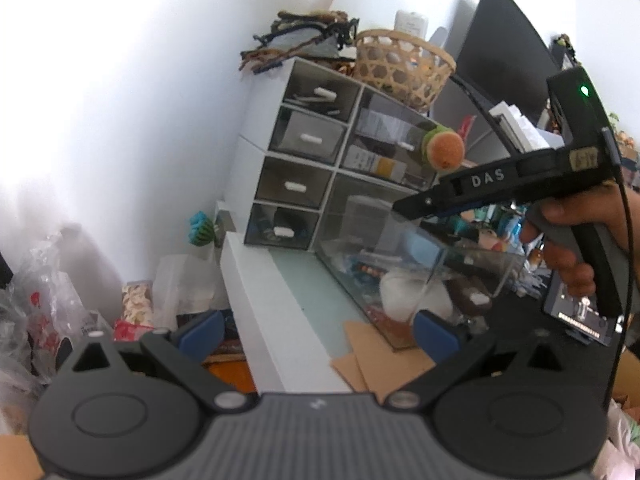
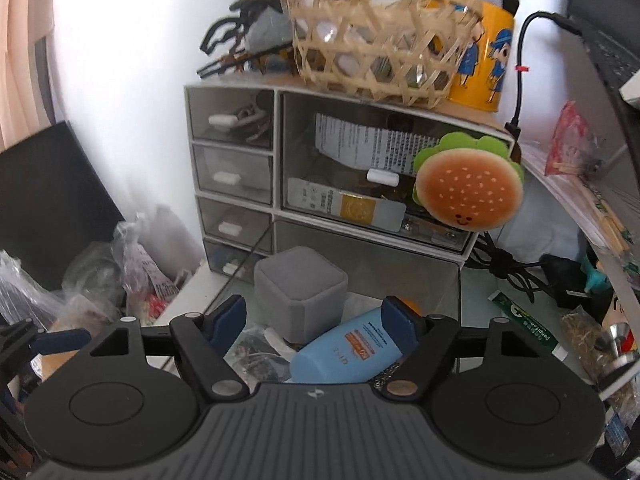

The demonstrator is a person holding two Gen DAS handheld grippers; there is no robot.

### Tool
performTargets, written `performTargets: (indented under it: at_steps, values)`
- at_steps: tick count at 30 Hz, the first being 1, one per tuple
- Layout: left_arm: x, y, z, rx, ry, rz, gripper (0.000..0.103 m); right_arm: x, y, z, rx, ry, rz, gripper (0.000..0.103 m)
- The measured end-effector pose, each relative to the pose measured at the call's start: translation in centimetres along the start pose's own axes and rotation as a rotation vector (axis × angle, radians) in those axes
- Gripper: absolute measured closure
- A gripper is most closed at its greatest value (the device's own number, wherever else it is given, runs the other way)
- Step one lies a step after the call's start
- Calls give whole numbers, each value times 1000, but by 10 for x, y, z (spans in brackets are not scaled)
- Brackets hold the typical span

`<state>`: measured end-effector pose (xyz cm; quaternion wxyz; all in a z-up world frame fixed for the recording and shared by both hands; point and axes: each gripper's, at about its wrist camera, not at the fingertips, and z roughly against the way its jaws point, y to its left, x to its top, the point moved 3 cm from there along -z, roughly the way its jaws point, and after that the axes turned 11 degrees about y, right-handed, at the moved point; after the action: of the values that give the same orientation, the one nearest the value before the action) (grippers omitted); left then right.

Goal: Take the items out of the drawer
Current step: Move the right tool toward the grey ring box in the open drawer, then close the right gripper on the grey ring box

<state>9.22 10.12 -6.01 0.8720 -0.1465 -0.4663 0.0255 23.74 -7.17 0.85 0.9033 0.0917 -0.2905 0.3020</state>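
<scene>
A white drawer unit [image 1: 296, 152] stands on the desk; its clear bottom drawer [image 1: 384, 276] is pulled out. In the right wrist view the drawer [image 2: 360, 276] holds a grey square box [image 2: 300, 292], a blue tube [image 2: 348, 352] and small dark items. My right gripper [image 2: 316, 324] is open just above the drawer, its fingers on either side of the tube and box; in the left wrist view it reaches in from the right [image 1: 404, 212]. My left gripper [image 1: 316, 336] is open and empty, held back over the desk's front edge.
A woven basket [image 2: 380, 36] and a yellow mug [image 2: 484, 64] sit on top of the unit. A burger toy [image 2: 468, 188] hangs at its right. A monitor [image 1: 500, 52], cables [image 2: 516, 268] and clutter lie to the right; plastic bags [image 1: 44, 296] lie left below the desk.
</scene>
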Motion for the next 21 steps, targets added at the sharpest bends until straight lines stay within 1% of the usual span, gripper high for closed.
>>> performTargets:
  at_steps: [7, 12, 17, 21]
  values:
    - [1, 9, -2, 3, 0, 23, 0, 11, 0, -12, -10, 71, 86, 26]
    - [0, 16, -7, -81, 25, 89, 0, 20, -2, -18, -18, 105, 114, 26]
    - [-1, 16, -10, -23, 22, 62, 0, 27, 2, -27, 0, 127, 151, 26]
    - [-1, 17, -11, -22, 26, 65, 0, 29, 0, -33, 10, 135, 144, 28]
